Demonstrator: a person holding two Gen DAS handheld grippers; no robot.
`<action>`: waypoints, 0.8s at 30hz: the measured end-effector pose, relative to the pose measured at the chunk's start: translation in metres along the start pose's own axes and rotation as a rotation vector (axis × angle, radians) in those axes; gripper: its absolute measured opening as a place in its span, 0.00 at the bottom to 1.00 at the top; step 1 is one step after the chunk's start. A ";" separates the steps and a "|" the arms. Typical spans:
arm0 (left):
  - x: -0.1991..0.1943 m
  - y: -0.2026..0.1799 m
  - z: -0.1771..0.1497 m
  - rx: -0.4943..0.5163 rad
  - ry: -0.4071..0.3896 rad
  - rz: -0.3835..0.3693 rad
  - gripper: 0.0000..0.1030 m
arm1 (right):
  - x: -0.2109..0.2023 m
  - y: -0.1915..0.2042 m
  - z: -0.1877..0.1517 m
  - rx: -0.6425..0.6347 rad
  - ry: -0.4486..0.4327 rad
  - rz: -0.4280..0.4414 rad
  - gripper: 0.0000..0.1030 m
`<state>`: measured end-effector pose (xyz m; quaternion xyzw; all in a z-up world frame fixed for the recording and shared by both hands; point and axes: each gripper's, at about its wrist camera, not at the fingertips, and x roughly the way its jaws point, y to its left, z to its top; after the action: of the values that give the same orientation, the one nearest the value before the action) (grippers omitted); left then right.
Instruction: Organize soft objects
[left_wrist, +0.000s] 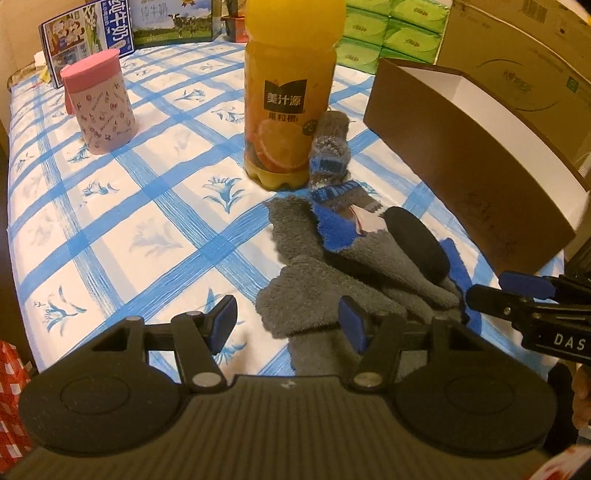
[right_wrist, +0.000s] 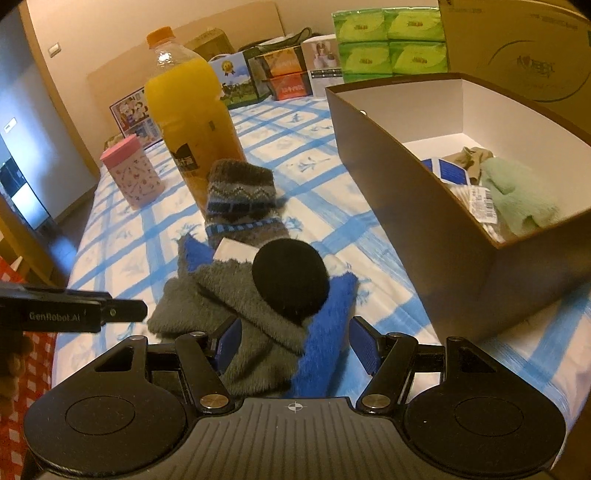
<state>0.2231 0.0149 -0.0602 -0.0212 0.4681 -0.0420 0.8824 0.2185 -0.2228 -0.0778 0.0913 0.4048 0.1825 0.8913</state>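
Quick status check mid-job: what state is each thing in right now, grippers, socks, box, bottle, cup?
left gripper: open, over the socks' edge.
right gripper: open, straddling the socks.
grey-and-blue fuzzy socks: heaped on the table, ungripped.
patterned knit sock: leaning on the bottle.
brown box: open, soft items inside.
juice bottle: upright, capped.
pink cup: upright, lidded.

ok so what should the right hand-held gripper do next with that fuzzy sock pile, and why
Probably ease the right hand-held gripper forward and close on the grey and blue fuzzy socks. Its jaws are open with the pile already between them, and the brown box beside it already holds a green soft item, so that seems the destination.
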 end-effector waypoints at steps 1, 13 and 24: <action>0.002 0.000 0.001 -0.003 0.001 0.001 0.57 | 0.004 0.000 0.002 -0.001 -0.004 0.001 0.63; 0.024 0.001 0.016 -0.017 -0.010 -0.019 0.56 | 0.051 -0.003 0.018 0.005 -0.021 0.004 0.63; 0.030 0.002 0.013 -0.035 0.001 -0.066 0.58 | 0.074 -0.004 0.017 -0.004 -0.007 0.035 0.52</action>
<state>0.2507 0.0144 -0.0777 -0.0518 0.4682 -0.0630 0.8798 0.2773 -0.1973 -0.1192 0.0972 0.3996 0.1987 0.8896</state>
